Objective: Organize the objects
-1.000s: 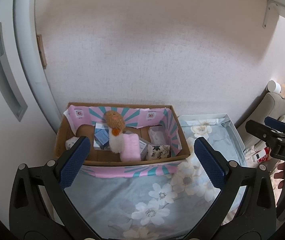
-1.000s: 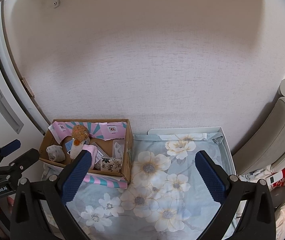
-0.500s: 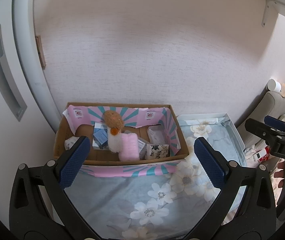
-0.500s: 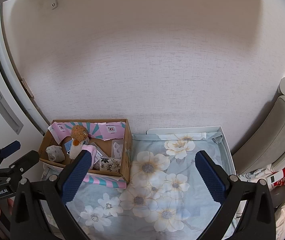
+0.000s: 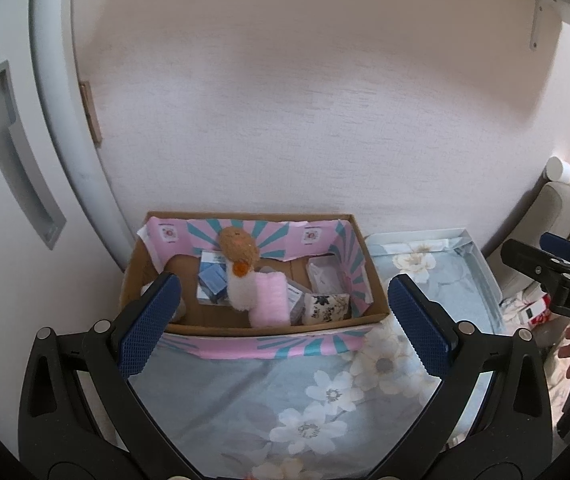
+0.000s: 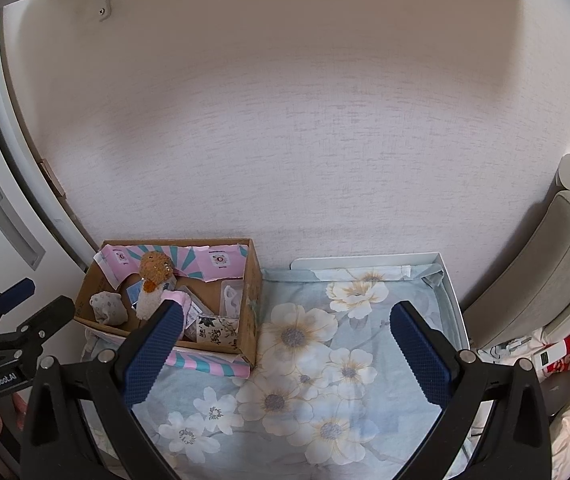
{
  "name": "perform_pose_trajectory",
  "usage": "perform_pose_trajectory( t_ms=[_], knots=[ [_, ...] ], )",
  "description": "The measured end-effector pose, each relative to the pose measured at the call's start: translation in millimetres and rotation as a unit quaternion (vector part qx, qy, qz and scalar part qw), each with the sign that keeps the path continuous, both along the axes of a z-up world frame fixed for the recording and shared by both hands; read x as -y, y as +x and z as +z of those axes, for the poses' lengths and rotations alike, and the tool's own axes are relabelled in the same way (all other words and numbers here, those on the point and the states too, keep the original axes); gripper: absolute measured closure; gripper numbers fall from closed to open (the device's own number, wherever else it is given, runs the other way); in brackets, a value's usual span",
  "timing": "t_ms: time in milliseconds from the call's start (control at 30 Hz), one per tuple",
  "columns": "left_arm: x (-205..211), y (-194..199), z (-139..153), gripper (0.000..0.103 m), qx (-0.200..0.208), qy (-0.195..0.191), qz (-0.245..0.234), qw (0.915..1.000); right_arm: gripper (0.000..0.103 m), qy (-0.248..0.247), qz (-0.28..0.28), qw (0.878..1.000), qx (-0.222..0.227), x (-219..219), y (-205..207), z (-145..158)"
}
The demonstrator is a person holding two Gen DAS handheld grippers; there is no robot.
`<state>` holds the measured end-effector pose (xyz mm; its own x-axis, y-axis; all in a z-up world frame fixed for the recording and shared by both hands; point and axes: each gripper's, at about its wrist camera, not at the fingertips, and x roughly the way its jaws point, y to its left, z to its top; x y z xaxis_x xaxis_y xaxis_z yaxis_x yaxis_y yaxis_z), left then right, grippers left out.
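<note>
Both grippers hovered above floral cloth point(image 6: 305, 360), nothing held. Left gripper point(image 5: 281, 328) jaws spread wide; right gripper point(image 6: 285, 354) jaws spread wide too. Cardboard box point(image 5: 377, 280) sat at wall, left side, holding plush duck point(image 5: 239, 268), pink roll point(image 5: 271, 300), small boxes. Likely next: pick 1 item; approach from above, clear box rim, pinch soft body mid-height.
</note>
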<state>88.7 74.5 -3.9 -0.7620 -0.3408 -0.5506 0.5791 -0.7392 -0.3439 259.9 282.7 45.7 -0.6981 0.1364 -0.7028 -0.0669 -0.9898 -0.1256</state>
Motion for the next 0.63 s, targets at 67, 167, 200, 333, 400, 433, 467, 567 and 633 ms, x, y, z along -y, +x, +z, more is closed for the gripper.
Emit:
perform_pose_trajectory(
  t_ms=[67, 167, 200, 333, 400, 433, 467, 567, 633],
  knots=[
    [0.4, -0.9, 0.2, 0.000, 0.000, -0.001, 0.001, 1.0000, 0.000, 0.000, 0.001, 1.000, 0.000, 0.0, -0.7, 0.1],
    [0.9, -2.8, -0.7, 0.000, 0.001, 0.003, -0.006, 1.0000, 0.000, 0.000, 0.000, 1.000, 0.000, 0.1, -0.6, 0.4],
    [0.6, -3.8, -1.1, 0.000, 0.002, 0.003, -0.007, 1.0000, 0.000, 0.000, 0.000, 1.000, 0.000, 0.2, -0.3, 0.2],
    [-3.3, -7.2, -0.8, 0.000, 0.007, -0.012, -0.006, 0.9999, 0.000, 0.000, 0.000, 1.000, 0.000, 0.4, -2.4, 0.8],
    [-4.4, -7.5, 0.1, 0.000, 0.004, -0.017, -0.007, 0.9998, 0.000, 0.001, -0.001, 1.000, 0.000, 0.4, -3.2, 0.6],
    [-4.8, -7.4, 0.6, 0.000, 0.002, -0.019, -0.008, 0.9998, 0.000, 0.001, 0.000, 1.000, 0.000, 0.3, -4.7, 0.9],
    [-4.7, -7.3, 0.8, 0.000, -0.001, -0.020, -0.008, 0.9998, 0.000, 0.000, 0.000, 1.000, 0.000, 0.2, -5.8, 0.6],
    [-3.8, -7.7, 0.0, 0.000, -0.002, -0.020, -0.006, 0.9998, 0.000, 0.000, 0.001, 1.000, 0.002, 0.1, -9.0, -1.3],
    [-2.1, -7.5, -2.0, 0.000, -0.005, -0.019, -0.004, 0.9998, 0.000, -0.001, 0.002, 1.000, 0.003, -0.6, -11.6, -2.0]
  ],
)
